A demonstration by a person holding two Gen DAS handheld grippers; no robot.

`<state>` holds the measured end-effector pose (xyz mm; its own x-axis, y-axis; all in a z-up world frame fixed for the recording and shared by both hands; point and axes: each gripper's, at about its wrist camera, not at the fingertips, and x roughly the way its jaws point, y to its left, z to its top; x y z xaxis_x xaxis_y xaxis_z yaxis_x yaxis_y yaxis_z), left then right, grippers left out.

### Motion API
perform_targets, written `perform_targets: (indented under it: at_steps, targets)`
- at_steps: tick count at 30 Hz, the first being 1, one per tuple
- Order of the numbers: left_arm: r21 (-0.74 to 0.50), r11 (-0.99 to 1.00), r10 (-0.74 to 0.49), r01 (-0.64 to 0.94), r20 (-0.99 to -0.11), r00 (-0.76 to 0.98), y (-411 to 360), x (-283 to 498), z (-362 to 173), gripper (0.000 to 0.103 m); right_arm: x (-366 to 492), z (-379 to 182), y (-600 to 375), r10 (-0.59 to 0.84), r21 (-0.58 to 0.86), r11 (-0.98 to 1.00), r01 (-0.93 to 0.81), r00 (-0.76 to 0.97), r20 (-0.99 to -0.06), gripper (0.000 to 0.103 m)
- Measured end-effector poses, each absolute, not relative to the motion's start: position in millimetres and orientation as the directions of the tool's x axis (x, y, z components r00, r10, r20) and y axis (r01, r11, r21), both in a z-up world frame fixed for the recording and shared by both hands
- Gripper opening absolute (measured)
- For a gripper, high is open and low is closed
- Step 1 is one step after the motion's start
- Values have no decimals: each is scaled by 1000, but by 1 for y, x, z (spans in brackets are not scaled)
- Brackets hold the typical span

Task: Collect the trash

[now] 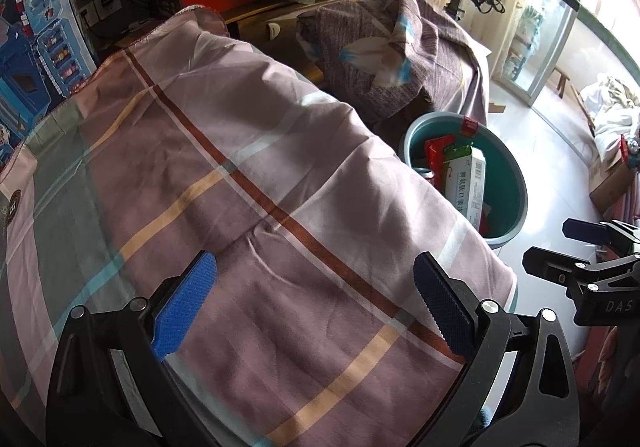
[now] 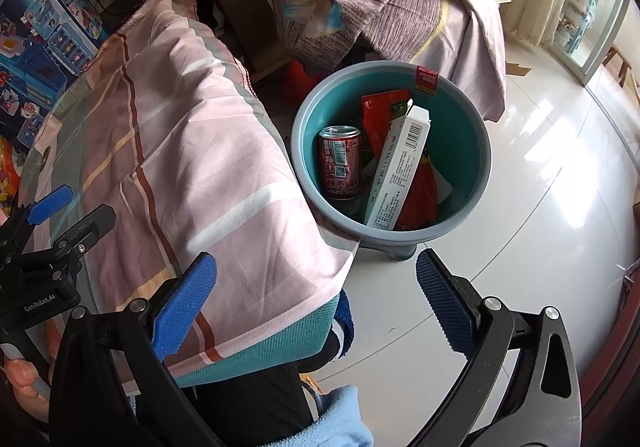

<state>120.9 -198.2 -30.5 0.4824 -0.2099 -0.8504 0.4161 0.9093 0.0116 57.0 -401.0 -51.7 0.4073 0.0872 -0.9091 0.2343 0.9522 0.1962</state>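
Note:
A grey bucket with a teal inside [image 2: 476,171] stands on the floor beside the cloth-covered table. Inside it are a red drink can [image 2: 340,163], a white carton [image 2: 400,175] and a red wrapper [image 2: 384,111]. My right gripper [image 2: 316,275] hovers open and empty above the table corner, short of the bucket. My left gripper [image 1: 316,279] is open and empty over the plaid tablecloth [image 1: 224,175]. In the left wrist view the bucket [image 1: 508,175] lies beyond the table's right edge, with the white carton [image 1: 468,183] showing, and the right gripper [image 1: 556,247] at the far right.
A second cloth-draped piece of furniture [image 2: 400,7] stands behind the bucket. Toy boxes [image 1: 36,47] line the left wall. Shiny white floor [image 2: 540,227] stretches to the right toward a glass door [image 1: 536,43]. A person's sleeve [image 2: 336,419] and hand [image 2: 24,379] show at the bottom.

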Motion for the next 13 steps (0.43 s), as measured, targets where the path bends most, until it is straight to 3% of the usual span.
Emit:
perform_targets:
  at_steps: [13]
  targets:
    - [7, 915, -197, 404, -864, 463, -198, 126, -37, 99, 62, -54, -404, 83, 195, 949, 246, 403, -912, 96]
